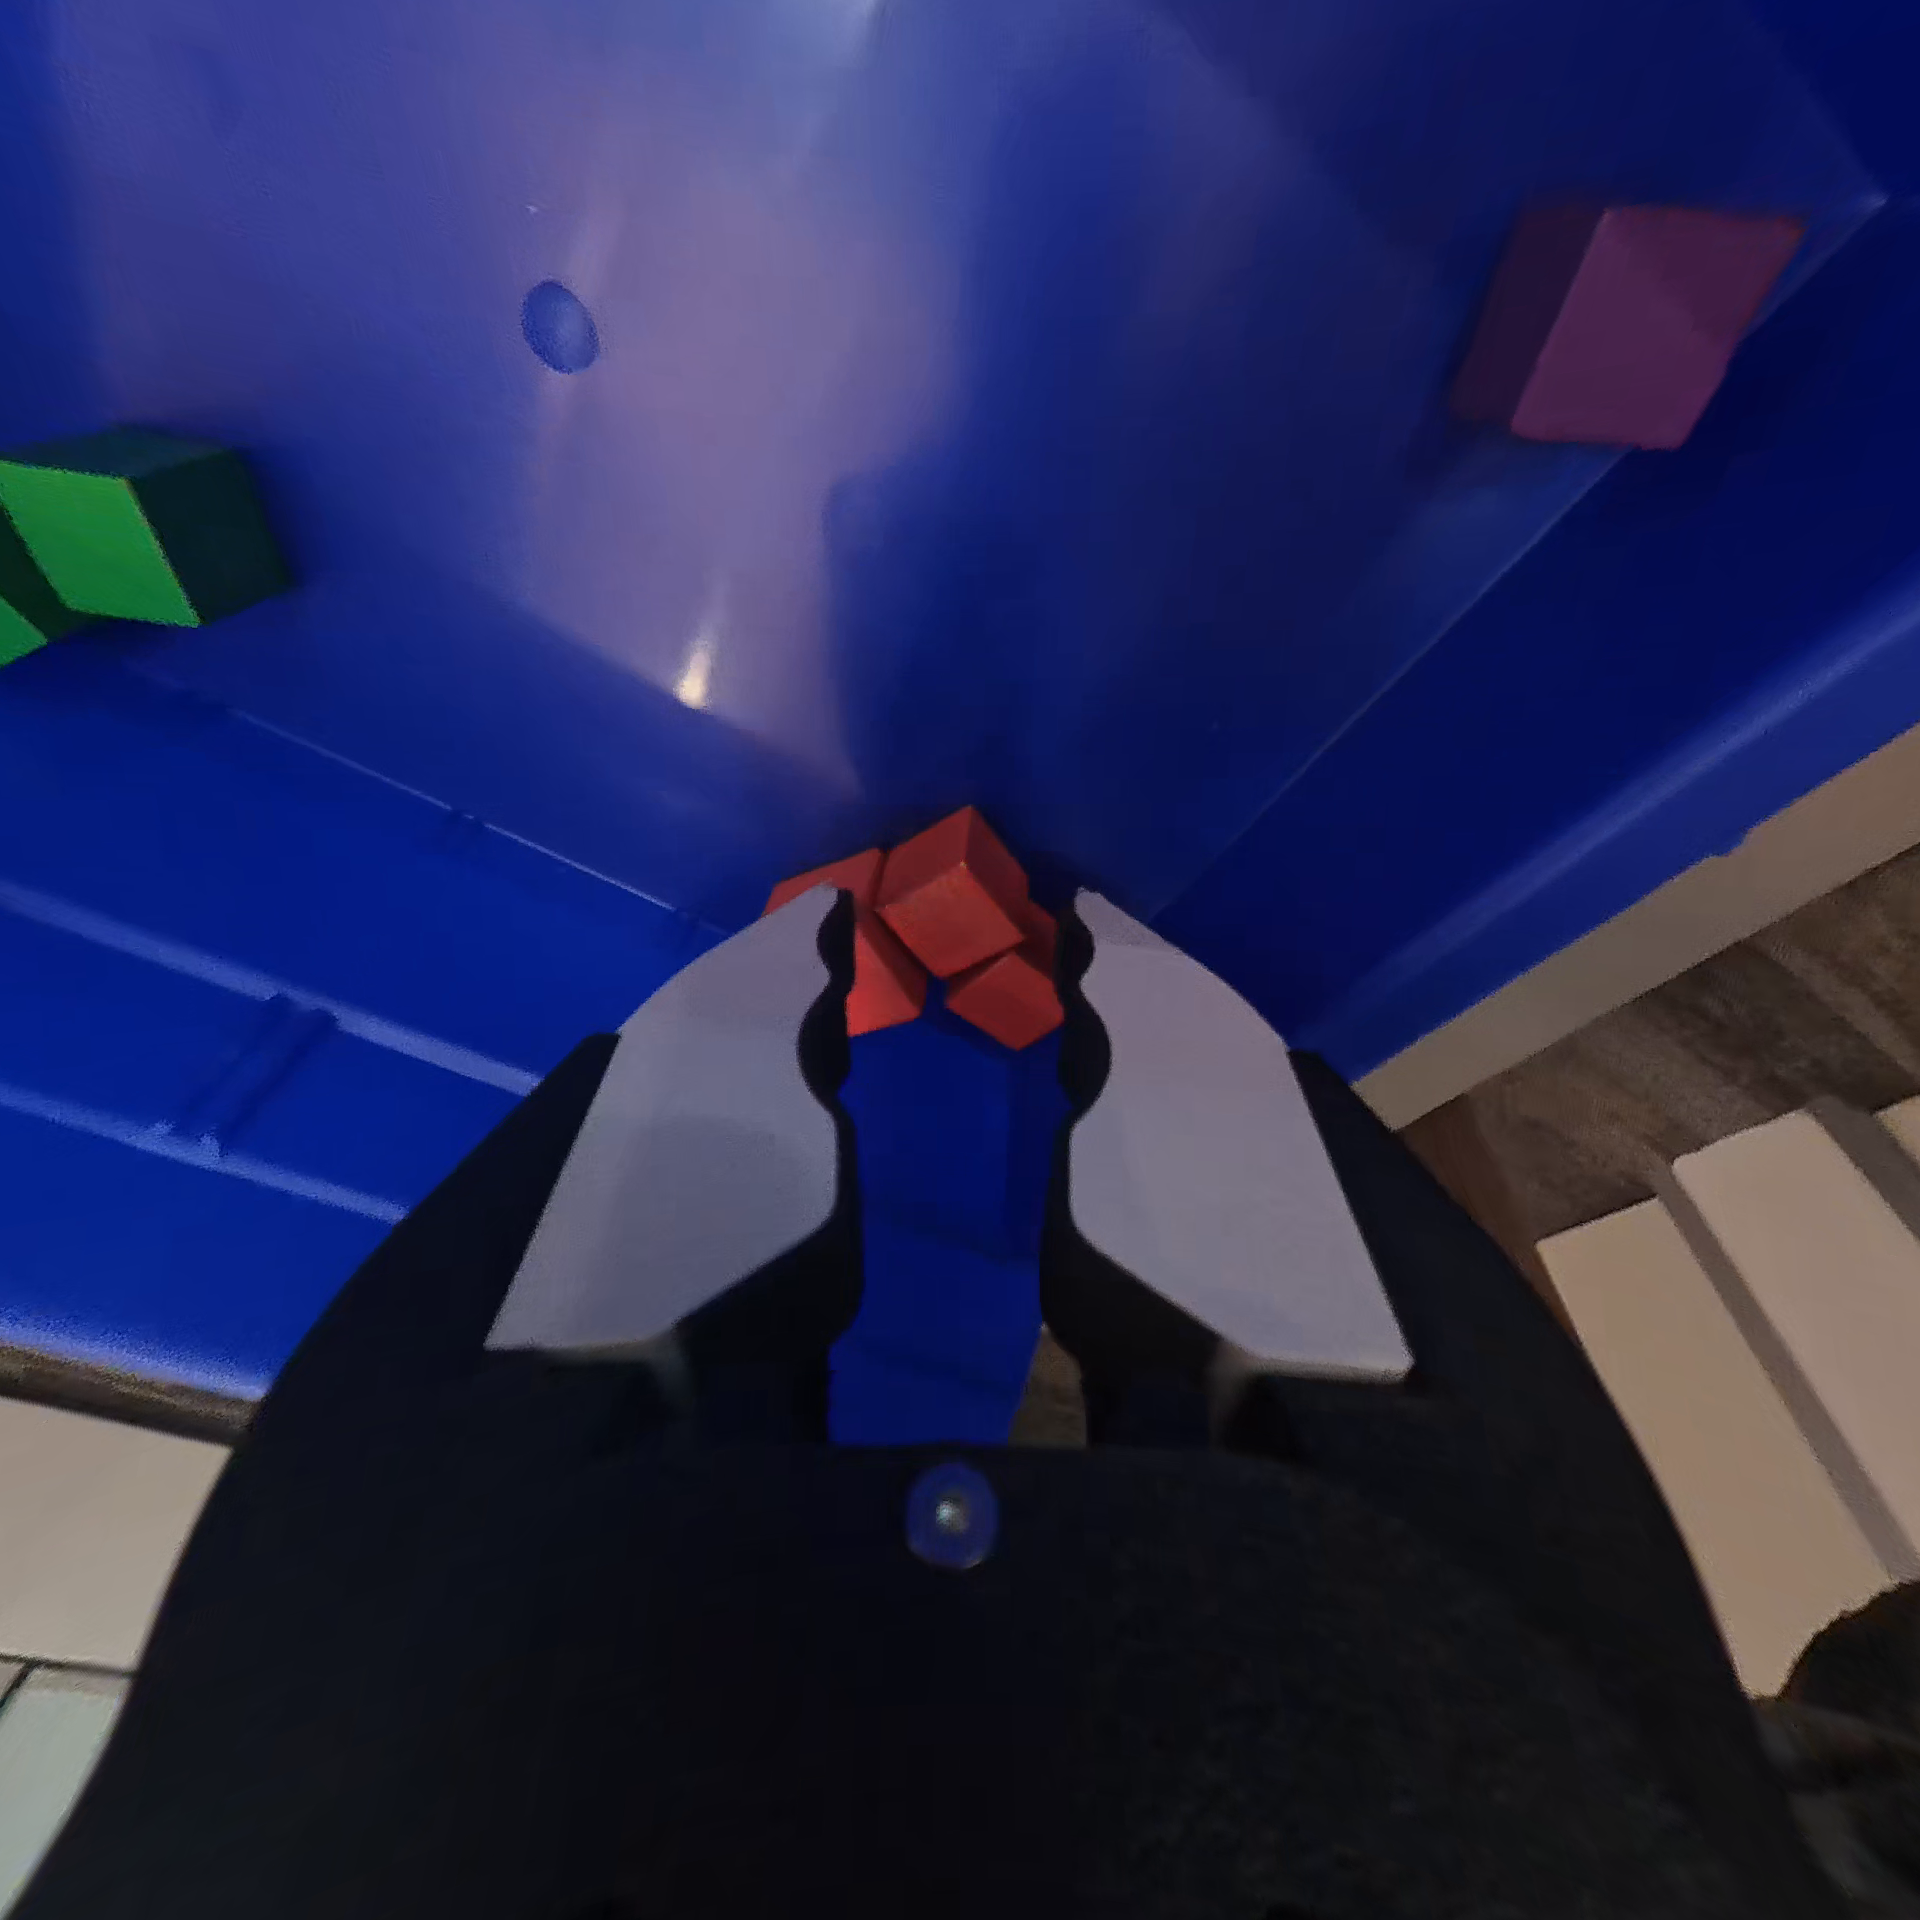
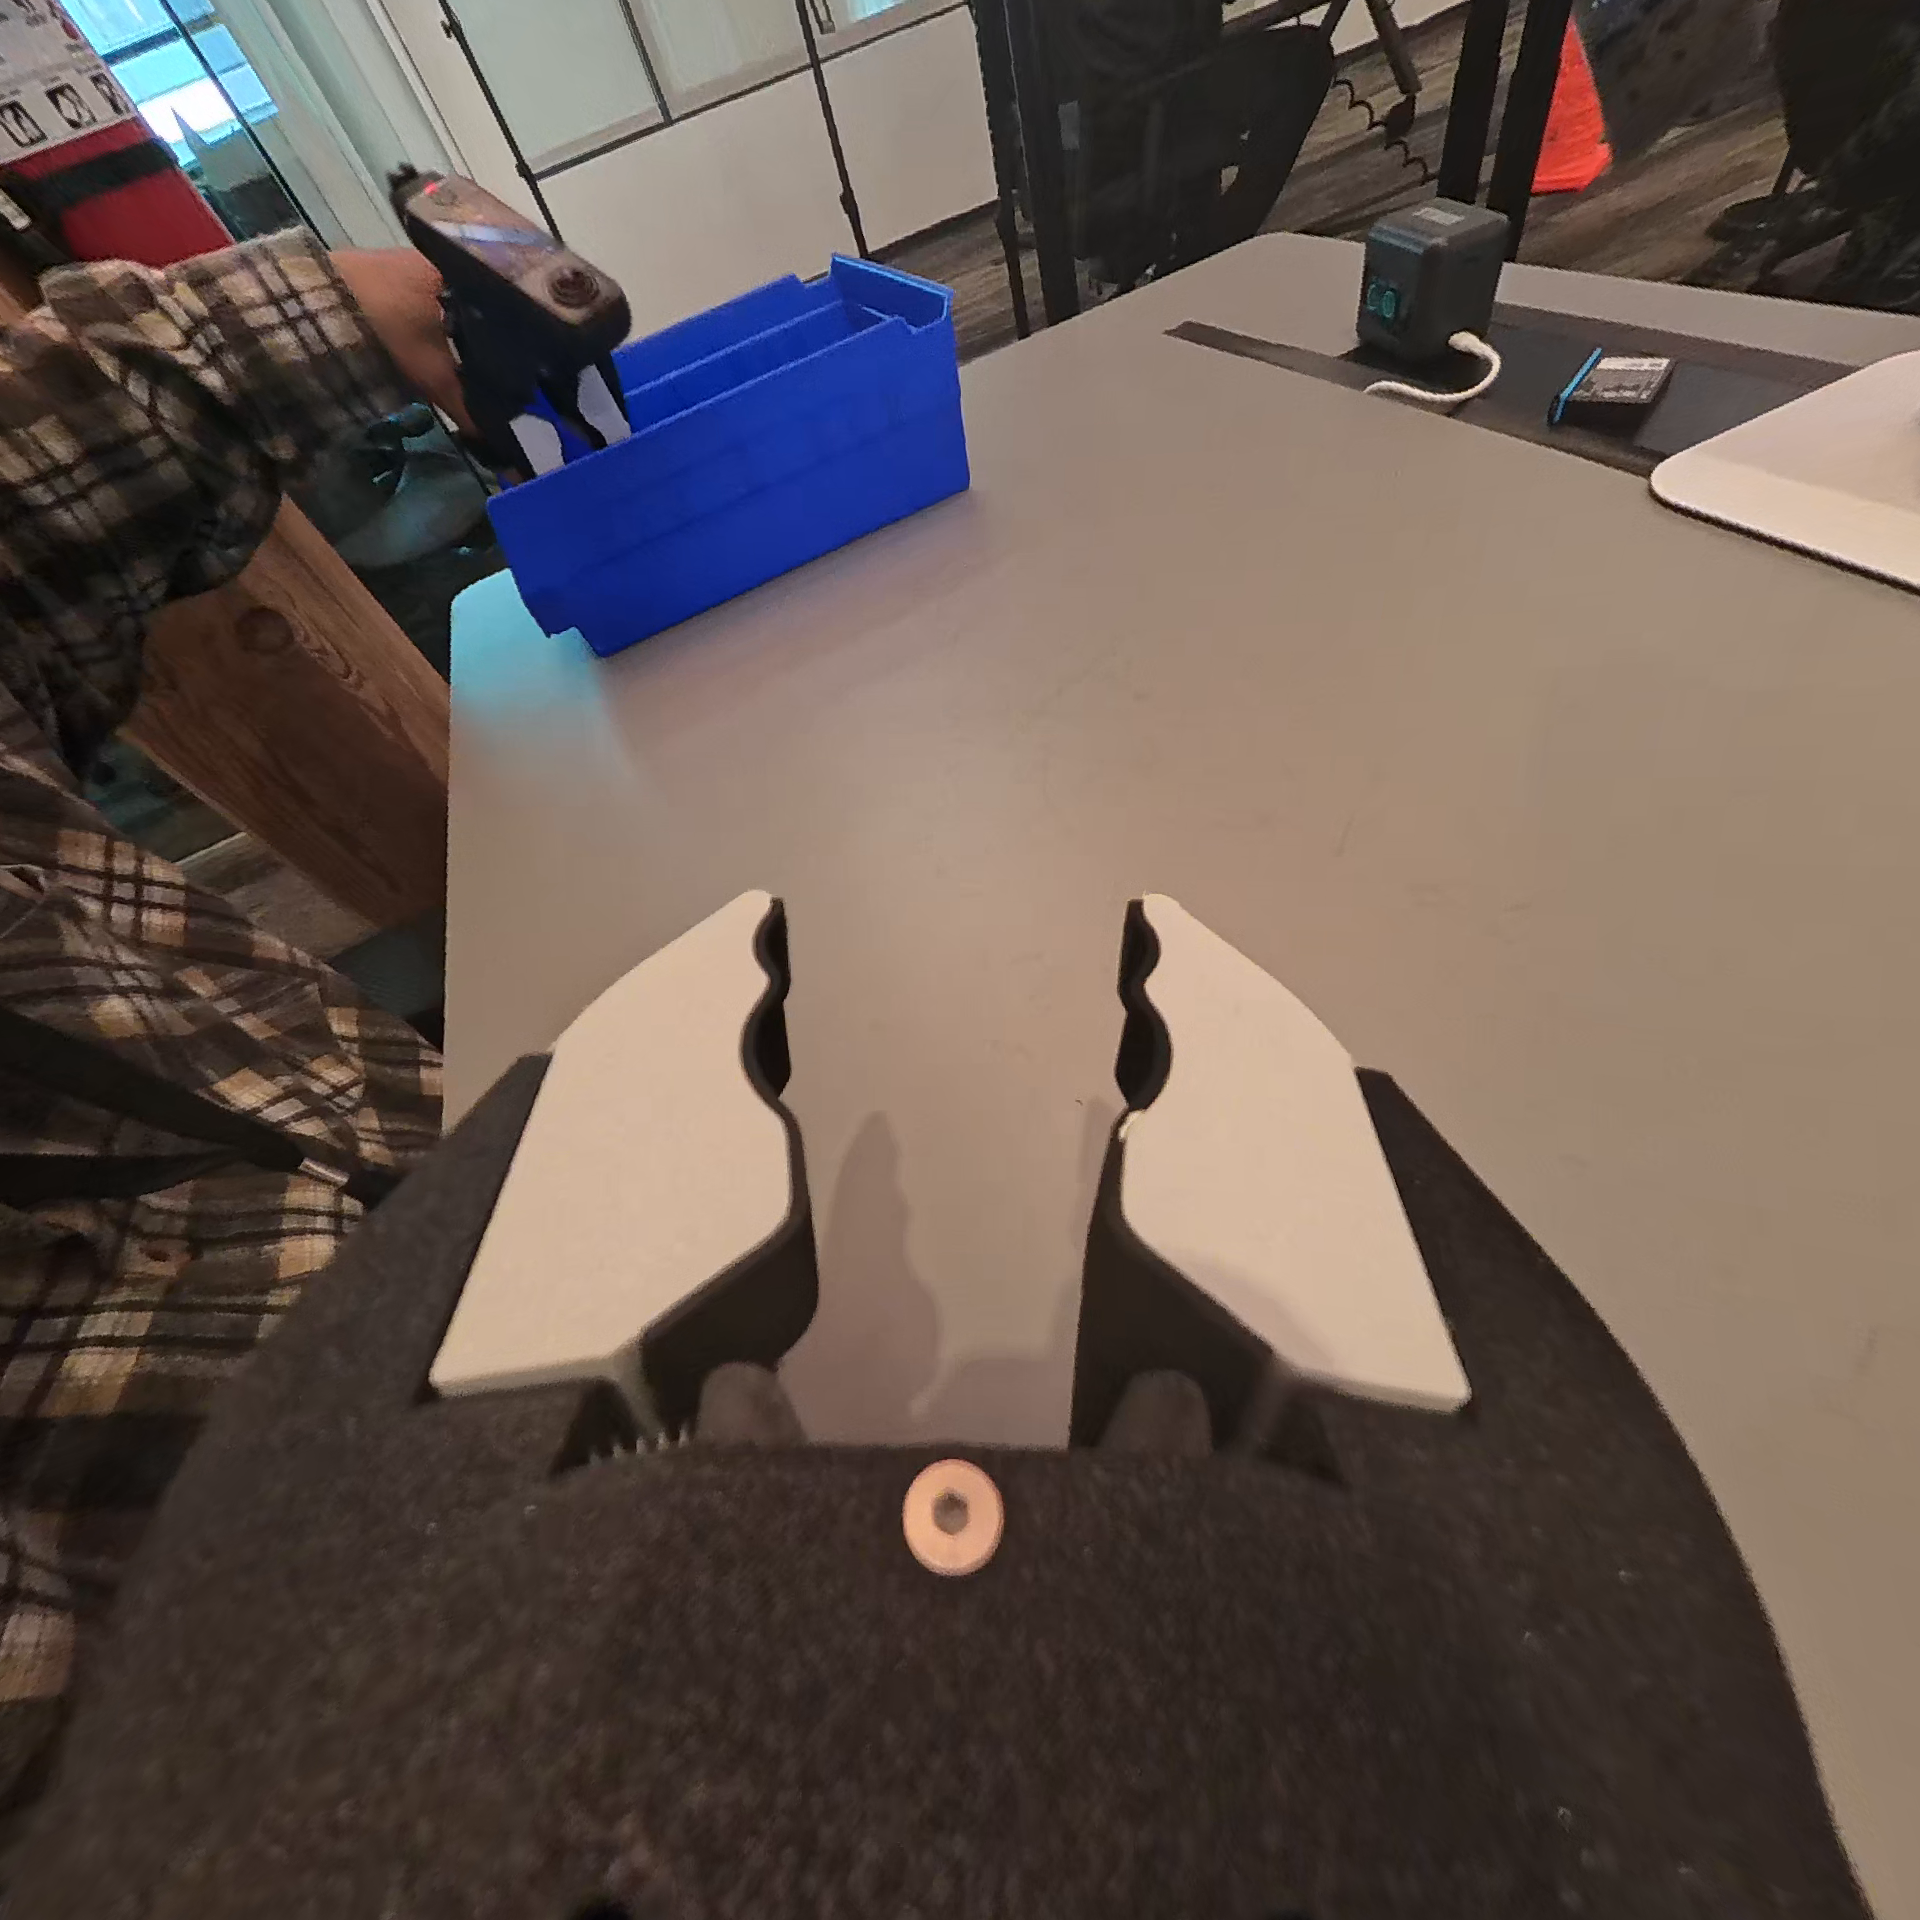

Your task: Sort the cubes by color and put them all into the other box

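In the left wrist view, my left gripper [image 1: 956,914] reaches down into a corner of the blue box [image 1: 727,416]. Its jaws stand partly apart on either side of a small pile of red cubes [image 1: 951,899], and no cube fills the gap between the pads. Green cubes [image 1: 114,540] lie against the box's left wall and a purple cube [image 1: 1631,332] lies at the far right. In the right wrist view, my right gripper [image 2: 951,914] is open and empty above the grey table [image 2: 1247,727]. There the left gripper [image 2: 566,416] dips into the near end of the blue box [image 2: 748,468].
A person's plaid sleeve [image 2: 156,436] fills the left of the right wrist view. A black device with a white cable [image 2: 1434,281], a small black item [image 2: 1610,384] and a white board [image 2: 1818,468] sit at the table's far right. A wooden block [image 2: 301,707] stands off the table's left edge.
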`<act>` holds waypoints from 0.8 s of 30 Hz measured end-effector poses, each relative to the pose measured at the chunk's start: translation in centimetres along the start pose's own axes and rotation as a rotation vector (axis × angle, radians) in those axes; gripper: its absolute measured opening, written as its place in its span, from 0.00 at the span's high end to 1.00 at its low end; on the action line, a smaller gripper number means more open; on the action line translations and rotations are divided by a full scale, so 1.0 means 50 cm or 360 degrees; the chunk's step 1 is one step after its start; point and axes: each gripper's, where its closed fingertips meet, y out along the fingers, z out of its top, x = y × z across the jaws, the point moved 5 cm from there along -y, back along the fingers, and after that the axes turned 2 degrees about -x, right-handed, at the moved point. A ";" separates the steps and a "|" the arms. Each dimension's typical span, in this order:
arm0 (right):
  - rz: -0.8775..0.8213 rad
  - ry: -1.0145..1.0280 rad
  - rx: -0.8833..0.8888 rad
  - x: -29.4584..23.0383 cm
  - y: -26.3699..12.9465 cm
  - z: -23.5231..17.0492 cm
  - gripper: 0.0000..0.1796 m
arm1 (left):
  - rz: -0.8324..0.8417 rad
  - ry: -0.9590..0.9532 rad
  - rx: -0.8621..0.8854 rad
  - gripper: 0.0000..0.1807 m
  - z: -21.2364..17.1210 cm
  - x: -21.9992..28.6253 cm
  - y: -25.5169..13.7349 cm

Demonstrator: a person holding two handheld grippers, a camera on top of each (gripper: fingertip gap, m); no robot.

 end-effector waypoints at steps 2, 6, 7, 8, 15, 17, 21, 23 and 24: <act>-0.0009 -0.0013 0.0002 -0.002 -0.003 0.001 0.66 | 0.0008 0.0050 -0.0061 0.78 -0.002 0.000 0.010; -0.0026 -0.0038 0.0024 -0.005 -0.009 0.008 0.66 | 0.0074 0.0119 -0.0131 0.79 0.001 -0.005 0.030; -0.0025 -0.0041 0.0026 -0.005 -0.010 0.010 0.66 | 0.0092 0.0134 -0.0129 0.81 0.004 -0.007 0.034; -0.0025 -0.0042 0.0025 -0.005 -0.010 0.012 0.66 | 0.0100 0.0145 -0.0125 0.83 0.007 -0.008 0.036; -0.0018 -0.0058 0.0007 -0.010 -0.005 0.017 0.66 | 0.0200 0.0028 0.0096 0.83 0.033 -0.046 0.015; -0.0019 -0.0064 0.0003 -0.012 -0.006 0.016 0.66 | 0.0142 -0.0031 0.0163 0.83 0.029 -0.048 0.006; -0.0004 -0.0047 0.0021 -0.011 -0.006 0.015 0.66 | 0.0071 -0.0142 0.0230 0.83 0.017 -0.051 0.002; 0.0013 -0.0039 0.0026 -0.012 -0.004 0.015 0.66 | 0.0048 -0.0186 0.0228 0.79 0.015 -0.052 0.009; 0.0016 -0.0041 0.0022 -0.012 -0.002 0.015 0.66 | 0.0035 -0.0202 0.0212 0.79 0.014 -0.053 0.012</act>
